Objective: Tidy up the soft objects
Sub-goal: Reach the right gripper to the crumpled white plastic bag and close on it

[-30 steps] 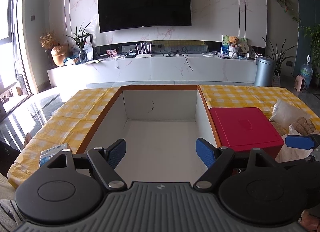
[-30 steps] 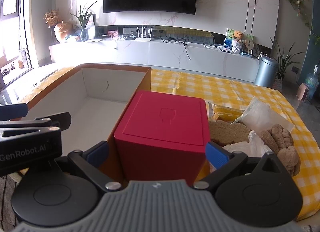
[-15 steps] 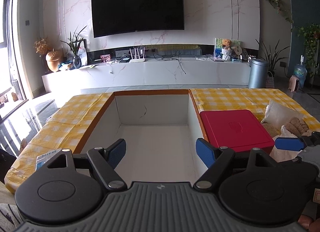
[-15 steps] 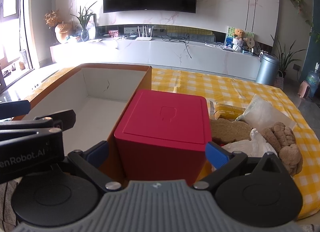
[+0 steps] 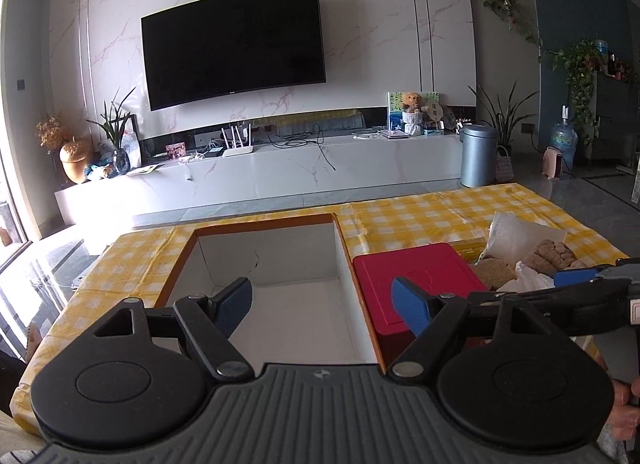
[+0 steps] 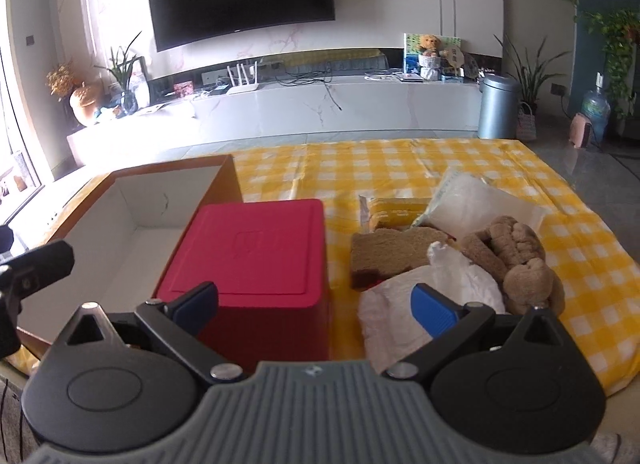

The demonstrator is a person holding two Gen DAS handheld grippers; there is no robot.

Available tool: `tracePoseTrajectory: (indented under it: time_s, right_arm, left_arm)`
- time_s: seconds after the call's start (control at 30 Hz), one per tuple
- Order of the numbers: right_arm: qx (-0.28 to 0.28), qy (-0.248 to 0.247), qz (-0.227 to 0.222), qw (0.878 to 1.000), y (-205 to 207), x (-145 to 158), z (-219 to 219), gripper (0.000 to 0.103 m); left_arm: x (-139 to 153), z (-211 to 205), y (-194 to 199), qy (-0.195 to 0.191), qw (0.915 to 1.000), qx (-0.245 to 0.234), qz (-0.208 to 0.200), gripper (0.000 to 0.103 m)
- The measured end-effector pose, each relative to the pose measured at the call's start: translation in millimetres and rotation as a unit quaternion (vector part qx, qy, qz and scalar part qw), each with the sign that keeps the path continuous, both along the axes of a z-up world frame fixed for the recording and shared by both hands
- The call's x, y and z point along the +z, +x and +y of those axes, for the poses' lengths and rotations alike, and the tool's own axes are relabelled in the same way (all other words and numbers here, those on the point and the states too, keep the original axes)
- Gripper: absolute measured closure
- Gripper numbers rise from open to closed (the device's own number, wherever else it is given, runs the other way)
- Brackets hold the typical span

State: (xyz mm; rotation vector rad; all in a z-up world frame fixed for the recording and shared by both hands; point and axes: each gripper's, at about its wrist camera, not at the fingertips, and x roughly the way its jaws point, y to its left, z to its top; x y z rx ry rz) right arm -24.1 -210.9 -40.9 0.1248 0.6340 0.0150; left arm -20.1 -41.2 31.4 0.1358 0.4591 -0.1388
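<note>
Soft objects (image 6: 472, 260), plush and bagged, lie heaped on the checked table (image 6: 400, 167) toward its right edge beside the red box (image 6: 256, 252), while we hold our left gripper (image 5: 322, 306) and right gripper (image 6: 314, 308) spread apart, gripping nothing.

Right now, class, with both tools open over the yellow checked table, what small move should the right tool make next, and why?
Probably ease the right tool, open and holding nothing, forward and rightward onto the crumpled white plastic bag nearest it. The soft pile lies right of the closed red box, while the open white-lined box left of it appears empty. The left tool hovers open over that box.
</note>
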Motion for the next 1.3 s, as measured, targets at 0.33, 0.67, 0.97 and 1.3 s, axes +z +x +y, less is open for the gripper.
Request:
tracePoseTrajectory:
  time_s: [0.33, 0.67, 0.97, 1.3]
  right_arm:
    - [-0.001, -0.027, 0.080, 0.996, 8, 9, -88, 0.002]
    - [0.049, -0.031, 0.200, 0.978, 50, -31, -111, 0.002]
    - [0.063, 0.146, 0.215, 0.964, 73, -57, -135, 0.008]
    - [0.075, 0.007, 0.249, 0.966, 93, -72, -77, 0.003]
  left_arm:
    - [-11, -27, 15, 0.030, 0.9988, -0.030, 0.023, 0.009]
    - [-17, -23, 23, 0.031, 0.9979, -0.023, 0.052, 0.009]
    - [-22, -13, 28, 0.037, 0.9966, -0.021, 0.070, 0.009]
    - [-27, -11, 28, 0.049, 0.9947, -0.011, 0.090, 0.009]
